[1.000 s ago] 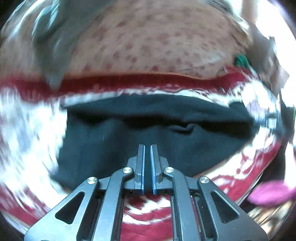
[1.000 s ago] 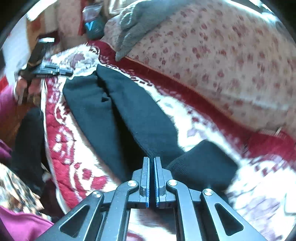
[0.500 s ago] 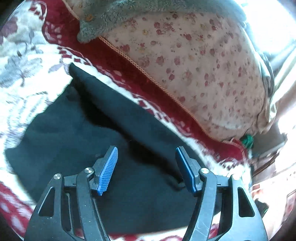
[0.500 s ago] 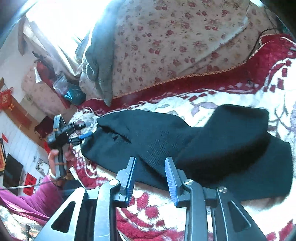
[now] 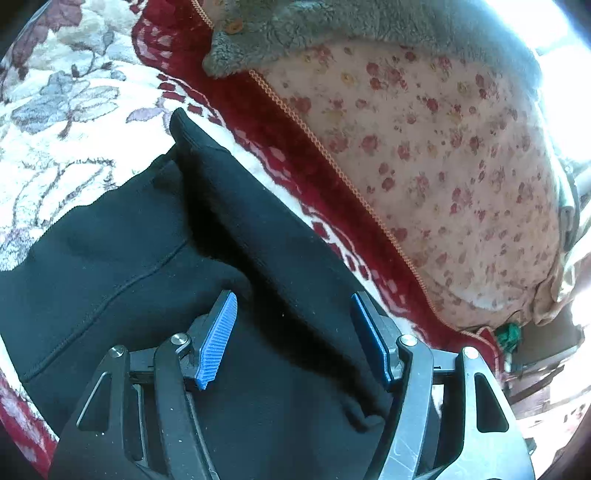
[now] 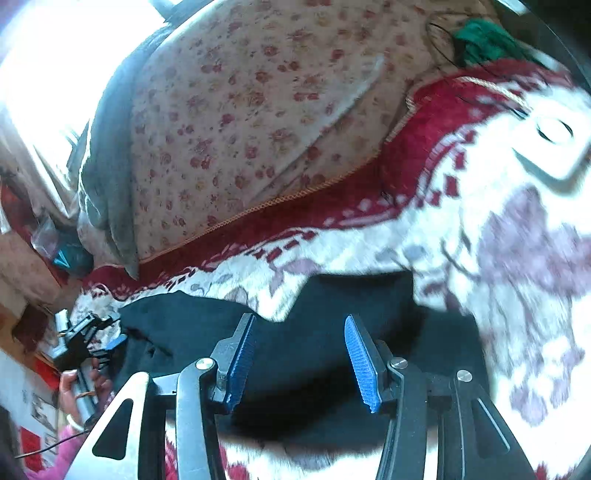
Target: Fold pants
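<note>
Black pants (image 5: 155,266) lie partly folded on a red and white flowered blanket (image 5: 66,122). A raised fold of the pants runs from the upper left down between my left gripper's (image 5: 295,336) jaws. That gripper hovers close over the cloth, wide open, its blue pads (image 5: 218,339) clear of it. In the right wrist view the pants (image 6: 325,295) spread under my right gripper (image 6: 299,356). Its jaws are opening, with black cloth behind the gap and nothing pinched. The left gripper (image 6: 110,341) also shows at that view's far left edge, held by a hand (image 6: 79,387).
A rolled quilt with small red flowers (image 5: 424,155) lines the blanket's far side, with a grey fleece cloth (image 5: 295,33) draped over it. A white flat object (image 6: 554,147) lies on the blanket at the right. A green item (image 6: 480,40) sits near the quilt's end.
Both grippers went from shut to open, the left first and wider. Both views rolled strongly. The left gripper came down closer to the pants, and the right one shifted sideways along them.
</note>
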A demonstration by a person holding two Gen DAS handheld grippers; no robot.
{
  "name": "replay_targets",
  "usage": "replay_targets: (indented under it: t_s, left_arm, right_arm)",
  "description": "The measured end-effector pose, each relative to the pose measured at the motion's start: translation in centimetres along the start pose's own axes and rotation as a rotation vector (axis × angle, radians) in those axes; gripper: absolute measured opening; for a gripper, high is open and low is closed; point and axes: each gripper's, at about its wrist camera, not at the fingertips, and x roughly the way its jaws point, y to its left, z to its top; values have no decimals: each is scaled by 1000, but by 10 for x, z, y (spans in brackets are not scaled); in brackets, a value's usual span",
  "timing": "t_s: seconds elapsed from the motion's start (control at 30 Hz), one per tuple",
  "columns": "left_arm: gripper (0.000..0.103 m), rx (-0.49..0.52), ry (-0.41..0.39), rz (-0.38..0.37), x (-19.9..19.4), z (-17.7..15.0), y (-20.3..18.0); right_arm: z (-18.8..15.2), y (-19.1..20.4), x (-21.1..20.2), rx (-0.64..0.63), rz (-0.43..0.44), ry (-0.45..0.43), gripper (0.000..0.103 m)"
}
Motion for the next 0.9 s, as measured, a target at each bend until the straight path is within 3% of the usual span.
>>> replay_targets:
  t_s: [0.1, 0.2, 0.33, 0.47, 0.5, 0.57, 0.6, 0.73, 0.9]
  left_arm:
    - [64, 6, 12, 34, 9, 0, -5]
    - [65, 0, 19, 70, 18, 0, -9]
    - [77, 9, 14, 96, 26, 1, -16]
    - [77, 17, 18, 77, 34, 7, -25]
    - [72, 14, 23, 63, 37, 9, -26]
    - [23, 28, 48, 37, 43, 12, -29]
    - [15, 41, 76, 44, 48, 14, -30]
    - [8, 56, 58, -3, 40, 20, -32]
    - [8, 100, -24, -79, -6, 40, -56]
  right_arm:
    - [12, 26, 35, -100, -77, 96, 48]
    - [12, 46, 74, -225, -216, 197, 48]
    - [5, 34, 109, -287, -310, 296, 47]
    - [11, 6, 98, -203, -218, 261, 25]
    - [12, 0, 95, -194, -206, 253, 22]
    - [13, -6, 89, -184, -164, 245, 15]
    - [14, -9, 85, -167, -138, 237, 13]
    - [27, -11, 63, -100, -10, 165, 9]
    - [66, -6, 17, -48, 127, -21, 6]
